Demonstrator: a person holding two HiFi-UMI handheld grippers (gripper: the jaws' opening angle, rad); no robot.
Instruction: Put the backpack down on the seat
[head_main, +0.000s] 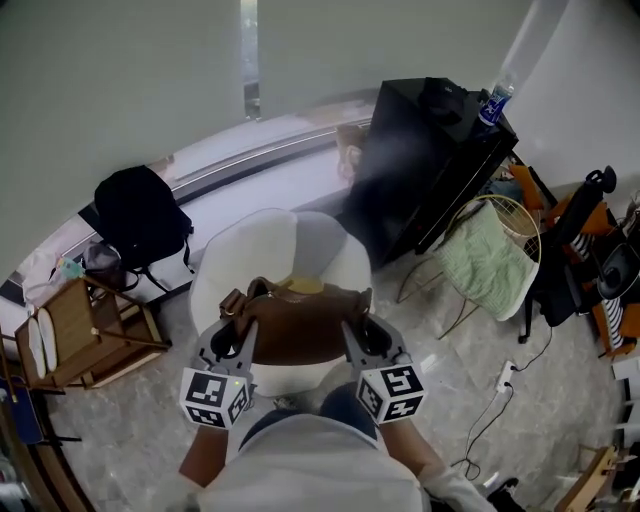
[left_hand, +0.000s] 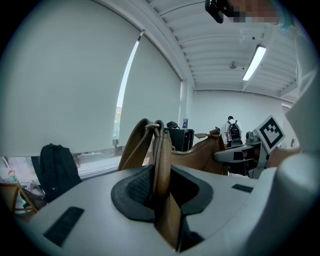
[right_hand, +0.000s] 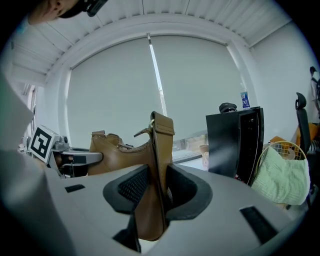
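Note:
A brown leather backpack (head_main: 300, 328) hangs between my two grippers, just above the front of a round white seat (head_main: 300, 240). My left gripper (head_main: 236, 336) is shut on the bag's left strap (left_hand: 161, 160), which runs upright between the pads. On the other side my right gripper (head_main: 358, 336) is shut on the right strap (right_hand: 161, 150). In the left gripper view the bag's body (left_hand: 200, 152) shows ahead, with the right gripper (left_hand: 242, 155) beyond it. In the right gripper view the body (right_hand: 117, 155) and the left gripper (right_hand: 75, 160) lie to the left.
A black backpack (head_main: 140, 215) leans by the window ledge at the left. A wooden rack (head_main: 80, 335) stands below it. Right of the seat are a black cabinet (head_main: 430, 150) with a bottle (head_main: 495, 100), a wire basket with green cloth (head_main: 490, 255), and a power strip (head_main: 505, 375).

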